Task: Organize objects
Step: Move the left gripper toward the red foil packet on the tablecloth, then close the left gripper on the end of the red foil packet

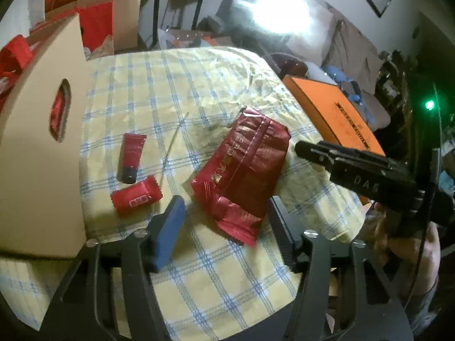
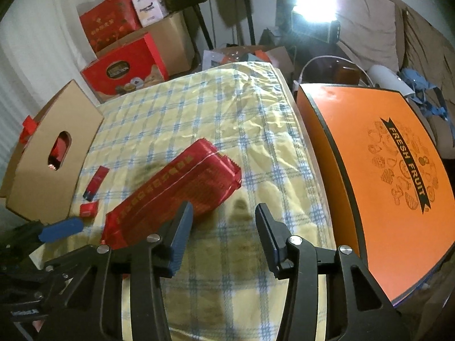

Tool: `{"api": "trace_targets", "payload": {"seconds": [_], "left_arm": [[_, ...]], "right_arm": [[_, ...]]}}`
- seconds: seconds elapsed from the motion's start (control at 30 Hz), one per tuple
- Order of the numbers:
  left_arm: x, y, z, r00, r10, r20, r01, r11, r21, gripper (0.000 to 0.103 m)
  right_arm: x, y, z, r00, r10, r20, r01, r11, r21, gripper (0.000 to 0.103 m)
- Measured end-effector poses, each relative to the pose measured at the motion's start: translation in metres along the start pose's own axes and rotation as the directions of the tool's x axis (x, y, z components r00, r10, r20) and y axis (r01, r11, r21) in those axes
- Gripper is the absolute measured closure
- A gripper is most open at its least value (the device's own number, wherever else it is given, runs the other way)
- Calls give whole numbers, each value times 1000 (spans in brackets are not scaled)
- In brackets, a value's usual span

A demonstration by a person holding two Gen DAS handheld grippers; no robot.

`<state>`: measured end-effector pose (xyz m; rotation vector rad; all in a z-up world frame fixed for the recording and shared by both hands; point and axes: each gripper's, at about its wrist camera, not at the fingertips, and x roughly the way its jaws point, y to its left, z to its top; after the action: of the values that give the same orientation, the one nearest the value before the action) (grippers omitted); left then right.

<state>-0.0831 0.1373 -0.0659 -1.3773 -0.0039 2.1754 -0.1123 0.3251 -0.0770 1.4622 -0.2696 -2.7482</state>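
A large red foil bag [image 1: 244, 167] lies on the checked tablecloth [image 1: 176, 85]; it also shows in the right wrist view [image 2: 176, 187]. A red tube [image 1: 130, 157] and a small red packet [image 1: 136, 197] lie left of it, seen too in the right wrist view as the tube [image 2: 96, 180] and packet [image 2: 88, 209]. A thin stick [image 1: 173, 147] lies between them. My left gripper [image 1: 224, 221] is open, just short of the bag's near end. My right gripper [image 2: 224, 221] is open and empty, its left finger beside the bag.
A tan cardboard box [image 1: 42, 156] with a handle hole stands at the left, red items inside. An orange "Fresh Fruit" box [image 2: 384, 176] lies right of the table. Red gift boxes [image 2: 125, 68] and cartons stand behind. A bright lamp [image 2: 315, 2] glares at the back.
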Motion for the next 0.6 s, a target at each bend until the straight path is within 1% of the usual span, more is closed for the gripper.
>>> {"api": "trace_targets", "payload": {"seconds": [0.1, 0.13, 0.17, 0.3, 0.37, 0.4, 0.5, 0.53, 0.6], "left_arm": [[7, 2, 2, 1000, -7, -14, 7, 1000, -2, 50], [9, 2, 3, 1000, -9, -18, 9, 1000, -3, 54], [11, 3, 4, 1000, -11, -22, 11, 1000, -3, 56], [18, 7, 6, 999, -12, -38, 11, 1000, -10, 60], [21, 8, 8, 999, -16, -45, 16, 1000, -16, 61], [23, 9, 8, 999, -20, -50, 19, 1000, -18, 64], [28, 11, 9, 998, -32, -62, 30, 999, -29, 68], [30, 12, 10, 997, -34, -66, 32, 999, -33, 71], [33, 13, 10, 997, -28, -69, 26, 999, -35, 76]], "right_arm": [[8, -3, 6, 1000, -14, 3, 14, 1000, -5, 55], [10, -4, 7, 1000, -15, 2, 15, 1000, -6, 56], [14, -5, 10, 1000, -16, 2, 16, 1000, -11, 56], [24, -5, 14, 1000, -20, -3, 19, 1000, -20, 58], [28, -6, 15, 1000, -19, -4, 18, 1000, -21, 61], [30, -7, 16, 1000, -19, -7, 18, 1000, -21, 62], [35, -9, 17, 1000, -12, -13, 12, 1000, -19, 65], [36, -10, 17, 1000, -11, -13, 11, 1000, -20, 69], [37, -9, 17, 1000, -9, -9, 8, 1000, -23, 72]]}}
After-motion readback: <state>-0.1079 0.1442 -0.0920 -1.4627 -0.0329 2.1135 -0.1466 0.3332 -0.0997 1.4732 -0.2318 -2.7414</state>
